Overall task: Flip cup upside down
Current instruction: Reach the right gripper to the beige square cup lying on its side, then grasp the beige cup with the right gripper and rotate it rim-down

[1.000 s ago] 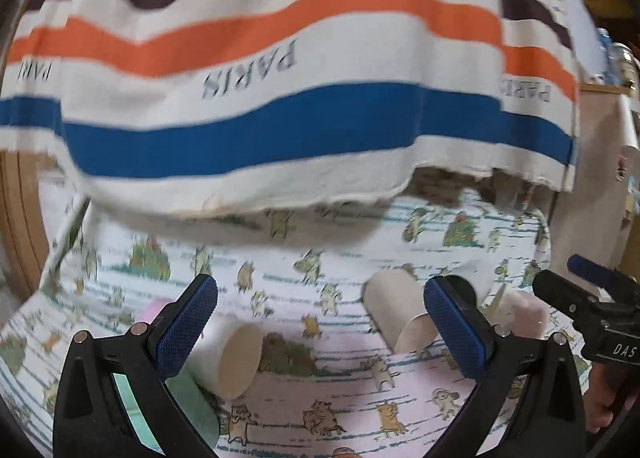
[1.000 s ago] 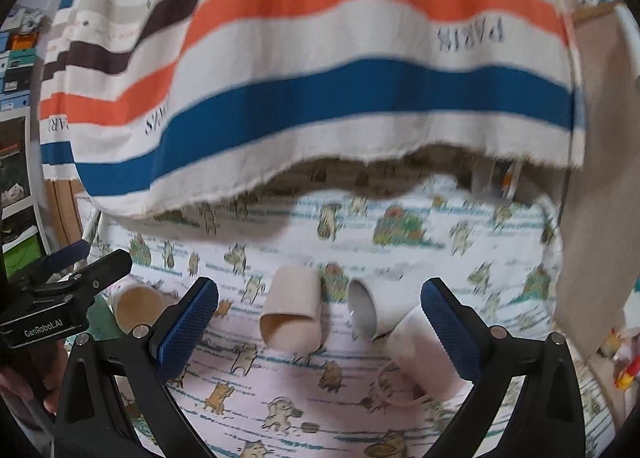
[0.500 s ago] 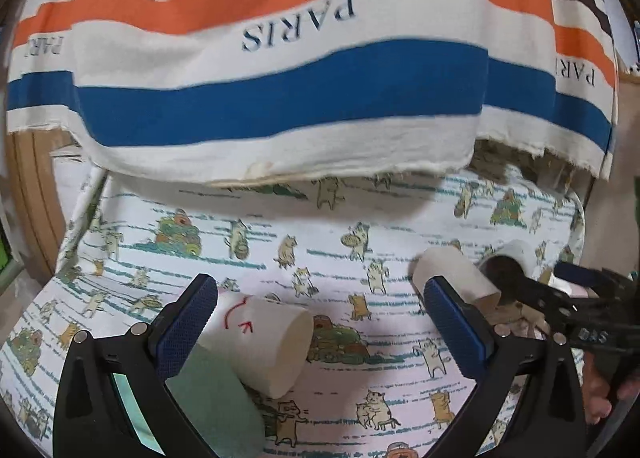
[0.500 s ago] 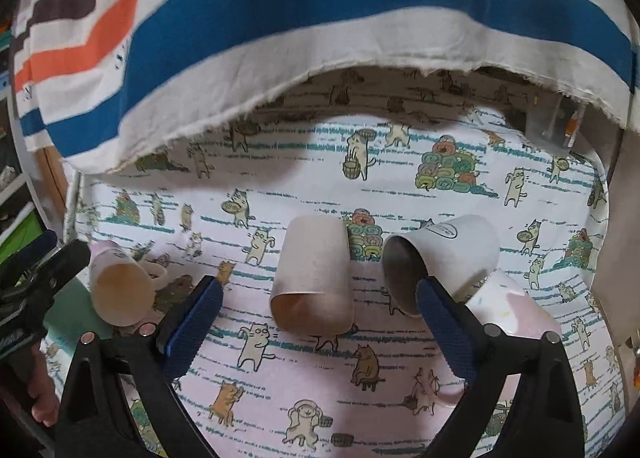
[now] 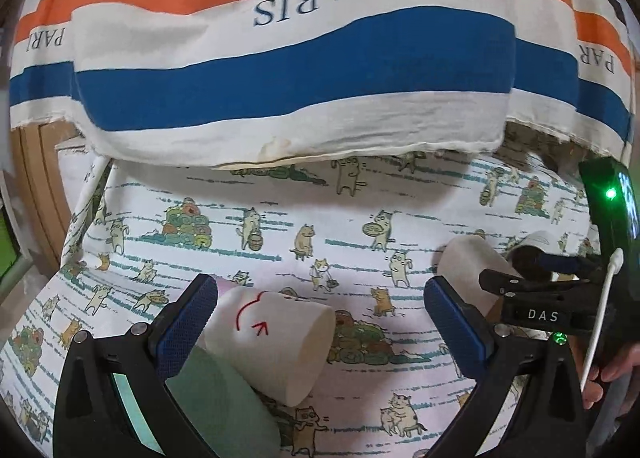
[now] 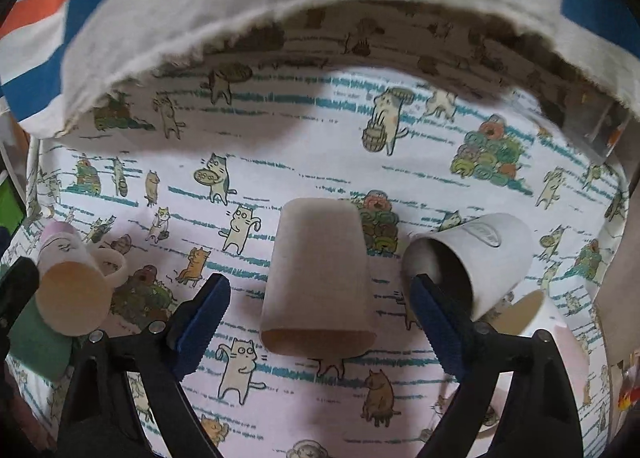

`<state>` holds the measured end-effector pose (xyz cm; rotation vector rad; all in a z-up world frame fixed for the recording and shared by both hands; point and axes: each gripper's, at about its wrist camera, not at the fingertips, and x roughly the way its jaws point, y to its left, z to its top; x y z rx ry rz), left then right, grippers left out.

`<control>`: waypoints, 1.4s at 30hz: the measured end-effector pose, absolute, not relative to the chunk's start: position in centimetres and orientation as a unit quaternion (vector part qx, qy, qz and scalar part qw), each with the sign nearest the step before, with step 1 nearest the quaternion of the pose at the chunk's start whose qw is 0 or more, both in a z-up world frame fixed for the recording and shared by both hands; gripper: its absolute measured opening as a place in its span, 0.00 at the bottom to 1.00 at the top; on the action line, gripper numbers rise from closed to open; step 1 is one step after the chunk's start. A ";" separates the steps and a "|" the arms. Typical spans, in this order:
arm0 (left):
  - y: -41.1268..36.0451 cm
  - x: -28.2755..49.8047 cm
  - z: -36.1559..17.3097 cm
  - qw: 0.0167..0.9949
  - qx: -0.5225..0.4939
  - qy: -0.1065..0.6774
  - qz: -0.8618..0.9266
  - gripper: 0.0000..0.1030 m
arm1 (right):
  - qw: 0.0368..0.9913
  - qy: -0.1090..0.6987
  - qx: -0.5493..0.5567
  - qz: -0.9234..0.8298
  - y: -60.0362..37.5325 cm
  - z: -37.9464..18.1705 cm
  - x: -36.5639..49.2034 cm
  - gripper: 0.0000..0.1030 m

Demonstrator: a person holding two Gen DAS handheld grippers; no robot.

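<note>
Several cups lie on their sides on a cat-print cloth (image 6: 320, 138). A tan cup (image 6: 320, 278) lies mouth toward me, between the fingers of my open right gripper (image 6: 320, 314). A white cup (image 6: 476, 258) lies by its right finger, with a pale mug (image 6: 536, 318) behind that. A white mug with a red mark (image 5: 272, 338) lies just right of the left finger of my open left gripper (image 5: 320, 326); it shows in the right wrist view (image 6: 72, 290) too. The tan cup (image 5: 468, 270) also lies at the right of the left wrist view.
A striped PARIS cloth (image 5: 300, 58) hangs over the far side of the table. A green cup (image 5: 224, 402) lies under the left gripper, against the white mug. The right gripper's body (image 5: 532, 298) reaches in from the right of the left wrist view.
Both grippers have moved forward and down toward the cups. The tan cup now sits between the right gripper's fingers, and the marked mug is closer to the left gripper.
</note>
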<state>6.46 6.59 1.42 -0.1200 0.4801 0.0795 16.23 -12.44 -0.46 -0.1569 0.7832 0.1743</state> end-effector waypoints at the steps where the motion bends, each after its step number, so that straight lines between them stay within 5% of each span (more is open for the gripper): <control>1: 6.8 6.5 1.4 0.968 -0.064 0.239 0.042 1.00 | 0.916 0.385 -0.074 0.084 -12.4 -0.6 16.4 0.89; 20: 7.4 6.6 1.0 0.960 -0.096 0.259 0.038 1.00 | 0.900 0.425 -0.079 0.057 -11.7 -4.2 20.6 0.82; 23: 7.4 6.9 0.7 0.957 -0.104 0.268 0.031 1.00 | 0.892 0.441 -0.071 0.068 -11.9 -4.9 21.2 0.69; 42: 6.5 4.4 3.0 0.973 -0.074 0.213 0.044 1.00 | 0.911 0.389 -0.066 0.121 -12.4 -0.4 12.2 0.68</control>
